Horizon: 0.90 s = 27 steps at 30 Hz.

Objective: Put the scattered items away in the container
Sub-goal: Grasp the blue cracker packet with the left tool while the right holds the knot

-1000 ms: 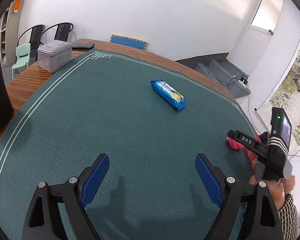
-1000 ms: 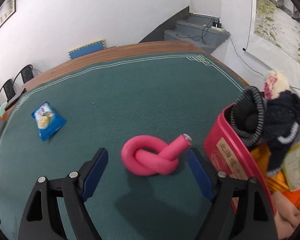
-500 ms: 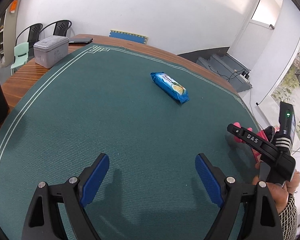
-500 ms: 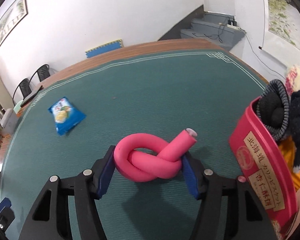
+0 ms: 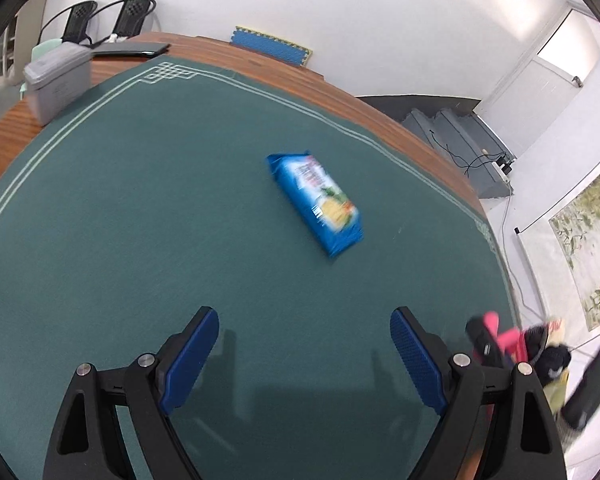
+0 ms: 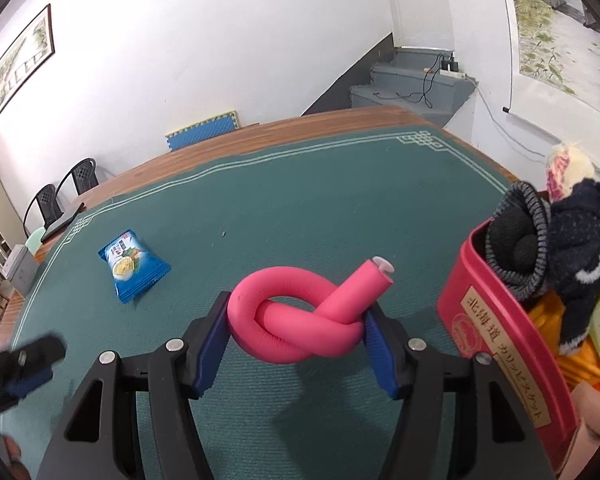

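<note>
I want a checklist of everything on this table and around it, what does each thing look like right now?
Surface: green mat on a wooden table.
Job's things: pink foam knot; blue snack pack lying flat; red container, stuffed full.
Clutter: grey box on the table's edge.
Grippers: right gripper clamps the knot; left gripper open, empty.
Cables: black cords on the steps.
Surroundings: chairs, wall paintings.

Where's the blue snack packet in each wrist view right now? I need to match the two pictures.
Left wrist: blue snack packet lies centre, ahead of the open left gripper.
Right wrist: packet lies left of centre, beyond the pink foam knot.
Shared landmark: blue foam mat against the wall.
</note>
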Tool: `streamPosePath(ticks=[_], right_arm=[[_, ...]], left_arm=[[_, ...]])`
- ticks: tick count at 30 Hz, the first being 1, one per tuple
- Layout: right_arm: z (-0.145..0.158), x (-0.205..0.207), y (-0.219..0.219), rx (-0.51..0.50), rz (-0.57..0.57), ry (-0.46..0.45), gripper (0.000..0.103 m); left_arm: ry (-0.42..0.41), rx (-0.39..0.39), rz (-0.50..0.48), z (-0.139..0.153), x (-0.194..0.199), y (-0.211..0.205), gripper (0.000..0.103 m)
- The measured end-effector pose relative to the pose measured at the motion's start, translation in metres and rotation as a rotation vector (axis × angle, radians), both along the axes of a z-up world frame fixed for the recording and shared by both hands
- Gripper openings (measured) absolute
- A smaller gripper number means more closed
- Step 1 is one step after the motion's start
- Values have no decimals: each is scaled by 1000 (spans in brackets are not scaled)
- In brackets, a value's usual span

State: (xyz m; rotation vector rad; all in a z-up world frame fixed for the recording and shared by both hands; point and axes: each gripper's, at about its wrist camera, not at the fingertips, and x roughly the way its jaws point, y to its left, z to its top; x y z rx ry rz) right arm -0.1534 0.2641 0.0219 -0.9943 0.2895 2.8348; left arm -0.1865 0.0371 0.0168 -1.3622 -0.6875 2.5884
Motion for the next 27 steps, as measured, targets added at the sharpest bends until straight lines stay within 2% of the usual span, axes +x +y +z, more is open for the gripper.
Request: streamPosePath(ticks=[4, 9, 10, 15, 21, 26, 27], right_arm=[[-2, -6, -6, 17, -2, 19, 66], [-2, -9, -5, 1, -3, 10, 66], [-2, -10, -4, -2, -5, 8, 66], [-1, -10, -4, -8, -15, 7, 66], [-2, -10, -5, -5, -23, 8, 66], [-3, -12, -4, 1, -23, 7, 66], [-2, -12, -4, 2, -24, 7, 66]], left_arm=[[-26, -15, 34, 0, -43, 15, 89], [-72, -153, 114, -8, -82, 25, 89], [-79, -155, 121, -10, -87, 25, 89], [-100, -140, 114, -14, -108, 36, 89], [-120, -196, 114, -18, -125, 49, 89], [-99, -273, 86, -19, -125, 51, 89], [-95, -288, 80, -19, -125, 51, 85]])
